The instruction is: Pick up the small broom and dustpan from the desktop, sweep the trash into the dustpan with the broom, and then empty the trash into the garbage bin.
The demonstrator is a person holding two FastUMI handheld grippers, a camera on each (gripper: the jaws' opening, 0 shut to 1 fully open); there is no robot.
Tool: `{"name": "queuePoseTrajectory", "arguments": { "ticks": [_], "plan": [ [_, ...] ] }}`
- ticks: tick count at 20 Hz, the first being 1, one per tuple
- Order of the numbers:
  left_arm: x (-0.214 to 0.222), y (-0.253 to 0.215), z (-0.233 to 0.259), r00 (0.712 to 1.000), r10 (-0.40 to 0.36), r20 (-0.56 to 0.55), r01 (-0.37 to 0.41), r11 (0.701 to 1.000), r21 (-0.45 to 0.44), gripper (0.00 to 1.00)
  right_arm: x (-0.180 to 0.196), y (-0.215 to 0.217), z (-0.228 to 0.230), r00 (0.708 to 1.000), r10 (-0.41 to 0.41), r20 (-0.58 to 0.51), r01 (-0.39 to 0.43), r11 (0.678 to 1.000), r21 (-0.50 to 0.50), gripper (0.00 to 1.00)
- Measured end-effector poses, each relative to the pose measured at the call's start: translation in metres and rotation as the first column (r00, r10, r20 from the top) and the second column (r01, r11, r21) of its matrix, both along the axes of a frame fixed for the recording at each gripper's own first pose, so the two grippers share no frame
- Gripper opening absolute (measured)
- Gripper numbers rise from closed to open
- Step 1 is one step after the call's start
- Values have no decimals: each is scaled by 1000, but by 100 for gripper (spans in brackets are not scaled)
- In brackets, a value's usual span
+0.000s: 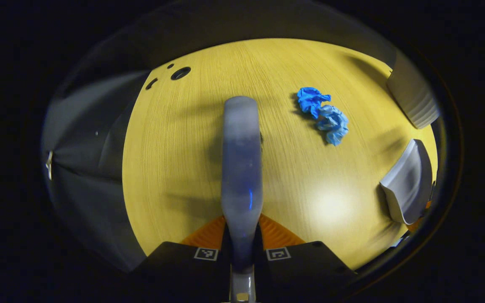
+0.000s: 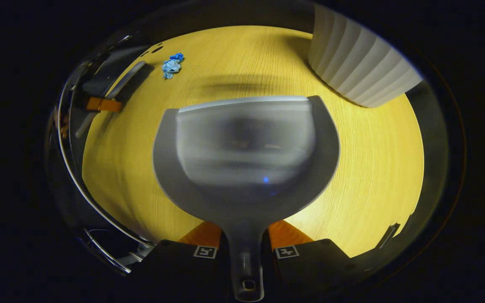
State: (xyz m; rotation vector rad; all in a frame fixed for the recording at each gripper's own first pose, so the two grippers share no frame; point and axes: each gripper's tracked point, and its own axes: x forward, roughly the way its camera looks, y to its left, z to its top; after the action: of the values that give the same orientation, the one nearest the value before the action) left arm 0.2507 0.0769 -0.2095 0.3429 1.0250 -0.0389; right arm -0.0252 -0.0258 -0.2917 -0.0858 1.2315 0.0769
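Broom and dustpan both held above the yellow surface (image 1: 175, 168).

The left tool (image 1: 241, 240) is clamped on the broom (image 1: 241, 155); the right tool (image 2: 244, 242) is clamped on the dustpan (image 2: 246, 155) handle. Crumpled blue trash (image 1: 322, 115) lies just right of the broom, the ribbed white garbage bin (image 2: 358, 63) beyond. No writing is readable.

Both views are dim toward the rim and bright at the centre, the desktop (image 1: 183, 160) lit warm yellow from above. In the left gripper view a soft glare patch sits at five o'clock, and the broom (image 1: 241, 168) casts faint shadows on either side. In the right gripper view the dustpan (image 2: 246, 147) is smeared, probably by motion blur. Straight edges bow toward the rims, and the garbage bin (image 2: 356, 63) at one o'clock bulges.
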Motion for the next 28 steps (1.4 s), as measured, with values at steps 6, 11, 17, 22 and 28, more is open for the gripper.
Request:
{"name": "queuePoseTrajectory", "arguments": {
  "ticks": [6,11,17,22,28],
  "plan": [
    [42,-8,7,994,-109,-18,110,987,113,27,-12,-7,5,998,62,5,-62,997,-38,35],
    [56,-28,14,967,-239,-84,251,949,190,28,-17,-8,5,996,93,10,-92,995,-46,35],
    [59,-58,14,896,-415,-160,443,865,234,27,-19,-9,6,995,95,14,-95,995,-32,35],
    [16,-105,-3,807,-542,-233,584,792,179,28,-22,-11,7,994,106,16,-105,994,-32,35],
    [-59,-142,-31,748,-580,-324,628,776,61,27,-23,-12,-1,993,118,14,-118,992,-35,35]
  ]
}}
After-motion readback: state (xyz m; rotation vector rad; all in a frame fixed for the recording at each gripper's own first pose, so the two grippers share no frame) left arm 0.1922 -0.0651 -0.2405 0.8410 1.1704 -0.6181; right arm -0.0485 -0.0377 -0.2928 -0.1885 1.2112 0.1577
